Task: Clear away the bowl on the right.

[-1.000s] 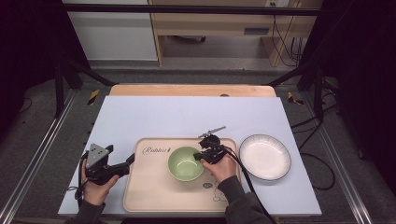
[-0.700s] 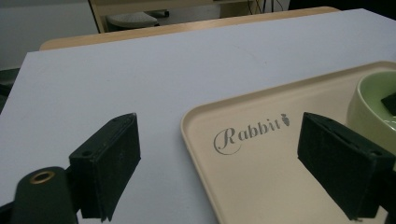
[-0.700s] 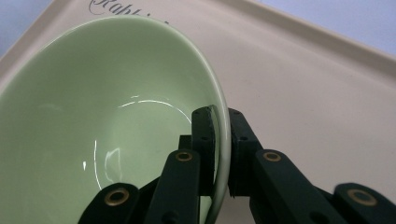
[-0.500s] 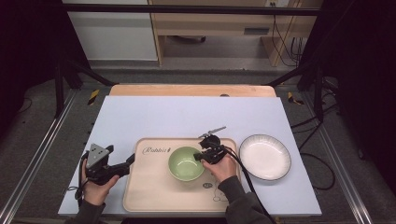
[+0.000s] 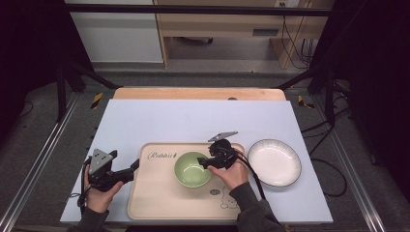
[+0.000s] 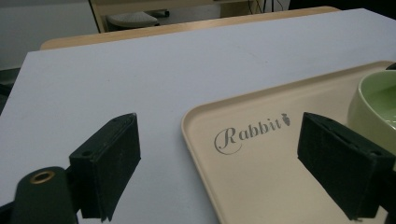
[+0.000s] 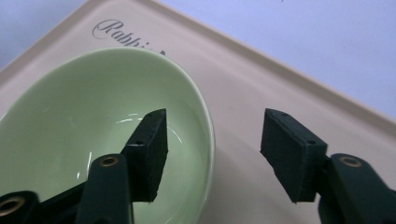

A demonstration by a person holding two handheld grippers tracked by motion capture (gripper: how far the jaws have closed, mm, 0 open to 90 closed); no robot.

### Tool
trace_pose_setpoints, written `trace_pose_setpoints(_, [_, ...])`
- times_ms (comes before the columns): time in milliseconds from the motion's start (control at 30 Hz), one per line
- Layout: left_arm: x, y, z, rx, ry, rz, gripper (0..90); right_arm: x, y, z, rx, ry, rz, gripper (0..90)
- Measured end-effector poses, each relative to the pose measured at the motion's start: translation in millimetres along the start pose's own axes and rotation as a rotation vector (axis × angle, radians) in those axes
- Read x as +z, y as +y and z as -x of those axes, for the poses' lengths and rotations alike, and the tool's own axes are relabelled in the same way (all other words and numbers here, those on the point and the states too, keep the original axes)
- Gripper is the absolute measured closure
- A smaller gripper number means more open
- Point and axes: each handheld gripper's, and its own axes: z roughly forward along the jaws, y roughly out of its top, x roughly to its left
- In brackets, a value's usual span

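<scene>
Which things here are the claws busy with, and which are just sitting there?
Busy with:
- green bowl, its rim between the open jaws of the right claw, which have just been opening
- beige Rabbit tray under the bowl, its left edge between the open jaws of the left claw

Just sitting there:
- white plate, right of the tray

Premises: a recording lab. Evidence: bench (image 5: 159, 116) ringed by black frame posts (image 5: 60, 72), metal floor rails (image 5: 41, 159) along both sides, loose cables (image 5: 295, 46) beyond its far edge.
</scene>
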Motion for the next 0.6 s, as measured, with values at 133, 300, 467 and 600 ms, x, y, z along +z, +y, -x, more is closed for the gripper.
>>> trace_pose_setpoints(133, [0.1, 0.0, 0.1, 0.002, 0.000, -0.002, 12.8, -7.9, 0.2, -2.2, -0.032, -0.004, 0.055, 30.9])
trace_pose_setpoints(300, [0.1, -0.1, -0.3, 0.003, 0.000, -0.003, 12.8, -19.6, 0.3, -4.5, -0.056, -0.003, 0.128, 20.3])
trace_pose_setpoints(467, [-0.1, -0.1, -0.3, 0.002, 0.000, -0.001, 12.7, -32.2, -0.3, -5.9, -0.084, -0.016, 0.183, 17.9])
trace_pose_setpoints(600, [0.3, -0.3, -0.3, 0.004, 0.001, -0.005, 12.7, -42.2, -1.6, -5.9, -0.091, -0.031, 0.215, 17.3])
